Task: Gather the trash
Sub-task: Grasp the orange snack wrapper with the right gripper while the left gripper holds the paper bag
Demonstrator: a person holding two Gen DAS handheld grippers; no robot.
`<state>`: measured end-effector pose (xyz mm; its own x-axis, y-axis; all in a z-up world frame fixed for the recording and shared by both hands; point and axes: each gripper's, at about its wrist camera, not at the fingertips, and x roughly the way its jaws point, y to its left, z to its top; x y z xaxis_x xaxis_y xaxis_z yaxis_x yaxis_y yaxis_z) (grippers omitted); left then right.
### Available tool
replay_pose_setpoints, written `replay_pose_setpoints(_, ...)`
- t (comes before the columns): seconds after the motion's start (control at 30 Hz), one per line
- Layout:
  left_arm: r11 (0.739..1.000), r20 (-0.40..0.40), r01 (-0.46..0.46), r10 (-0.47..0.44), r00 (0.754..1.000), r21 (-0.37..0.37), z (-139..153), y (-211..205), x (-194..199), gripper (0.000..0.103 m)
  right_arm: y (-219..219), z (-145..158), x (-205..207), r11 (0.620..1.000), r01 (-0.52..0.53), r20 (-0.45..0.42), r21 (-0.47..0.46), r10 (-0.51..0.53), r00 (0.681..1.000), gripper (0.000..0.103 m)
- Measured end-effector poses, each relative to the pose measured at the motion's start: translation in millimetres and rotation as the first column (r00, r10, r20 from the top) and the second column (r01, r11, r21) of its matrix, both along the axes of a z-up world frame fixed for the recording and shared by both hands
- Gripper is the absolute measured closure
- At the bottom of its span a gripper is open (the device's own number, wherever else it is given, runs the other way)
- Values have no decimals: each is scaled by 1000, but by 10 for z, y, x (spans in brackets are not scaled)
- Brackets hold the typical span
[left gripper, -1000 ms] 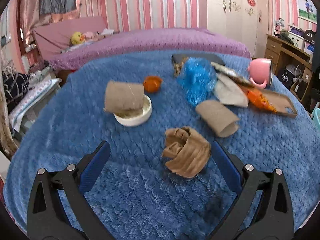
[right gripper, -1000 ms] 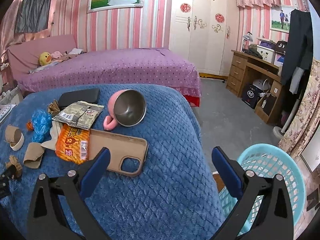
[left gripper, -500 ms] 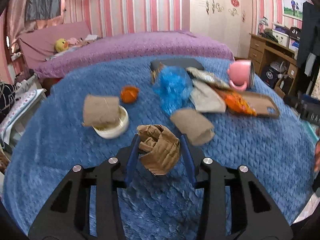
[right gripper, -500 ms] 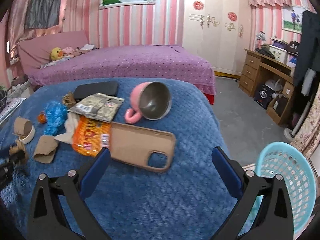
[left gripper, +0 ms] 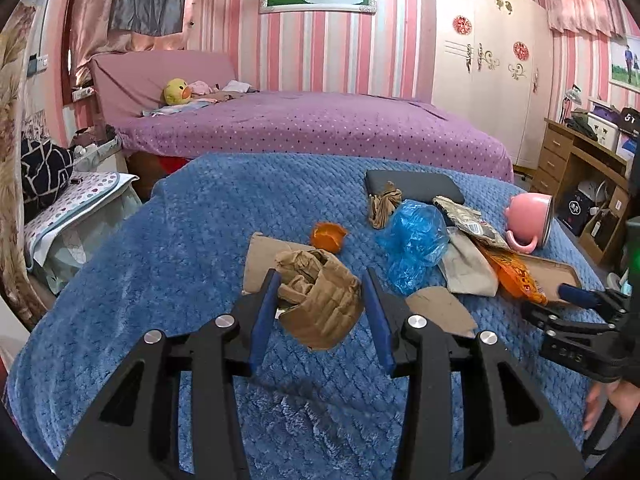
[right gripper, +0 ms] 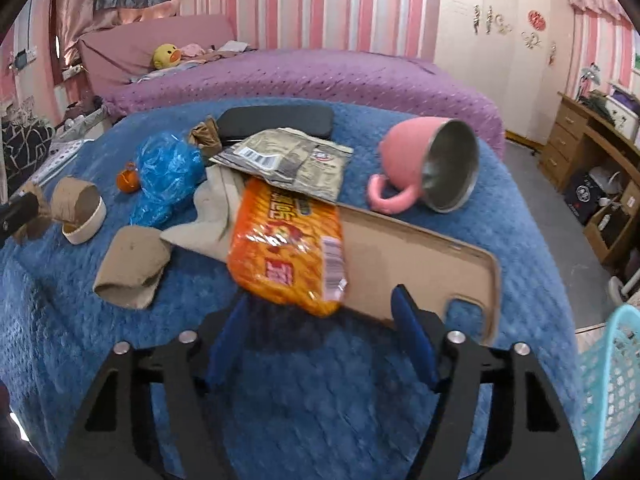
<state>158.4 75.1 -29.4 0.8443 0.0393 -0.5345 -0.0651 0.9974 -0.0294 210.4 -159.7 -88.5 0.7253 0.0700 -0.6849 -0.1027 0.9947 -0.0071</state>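
Observation:
My left gripper (left gripper: 318, 298) is shut on a crumpled brown paper cup (left gripper: 320, 304) and holds it above the blue blanket (left gripper: 180, 248). My right gripper (right gripper: 320, 308) is partly open, its fingers on either side of the near end of an orange snack wrapper (right gripper: 288, 248) that lies over a tan phone case (right gripper: 420, 264). Other trash lies on the blanket: a blue plastic bag (right gripper: 166, 176), a grey foil wrapper (right gripper: 292, 160), a flattened brown cup (right gripper: 132, 268), an orange peel (right gripper: 128, 180).
A pink mug (right gripper: 428, 164) lies on its side at the right. A black case (right gripper: 276, 120) lies at the back. A white bowl with a brown cup (right gripper: 82, 212) sits at the left. A turquoise basket (right gripper: 612, 392) stands on the floor at the right.
My left gripper closed on the crumpled brown cup and lifted it. My right gripper moved forward to the orange wrapper and its jaws narrowed.

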Motion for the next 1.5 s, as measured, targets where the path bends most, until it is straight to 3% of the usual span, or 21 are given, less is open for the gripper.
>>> replay_pose_setpoints(0.03, 1000, -1, 0, 0, 1000, -1, 0, -4, 16, 62, 7, -15, 31, 1000, -9, -7, 12, 9, 1000, 37)
replay_pose_setpoints(0.17, 1000, -9, 3, -3, 1000, 11, -40, -56, 45, 62, -23, -35, 56, 998, -37, -13, 60, 38, 999, 69)
replay_pose_setpoints(0.27, 1000, -5, 9, -9, 1000, 10, -27, -106, 49, 62, -40, 18, -8, 996, -62, 16, 57, 61, 998, 78)
replay_pose_setpoints(0.53, 1000, 15, -15, 15, 1000, -2, -14, -208, 34, 61, -106, 79, -71, 993, -85, 35, 77, 83, 996, 76)
replay_pose_setpoints(0.67, 1000, 17, -25, 25, 1000, 7, -13, -223, 53, 61, -87, 54, -38, 993, -87, 32, 77, 85, 996, 56)
replay_pose_setpoints(0.93, 999, 14, -47, 47, 999, 27, -23, -171, 96, 61, 17, 110, 19, 989, -117, 75, 95, 110, 991, 56)
replay_pose_setpoints(1.0, 998, 16, -59, 59, 998, 25, -11, -139, 110, 61, 86, 144, -11, 988, -137, 100, 72, 130, 987, 61)
replay_pose_setpoints(1.07, 998, 16, -64, 64, 998, 18, -1, -120, 118, 61, 126, 168, -34, 986, -154, 113, 55, 148, 983, 79)
replay_pose_setpoints(1.2, 998, 17, -65, 65, 998, 11, 21, -122, 119, 61, 74, 236, -113, 985, -163, 151, 52, 154, 977, 96)
replay_pose_setpoints(1.5, 999, 51, -52, 51, 997, 6, 121, -267, 41, 61, -309, 526, -455, 986, -156, 236, 59, 138, 962, 98)
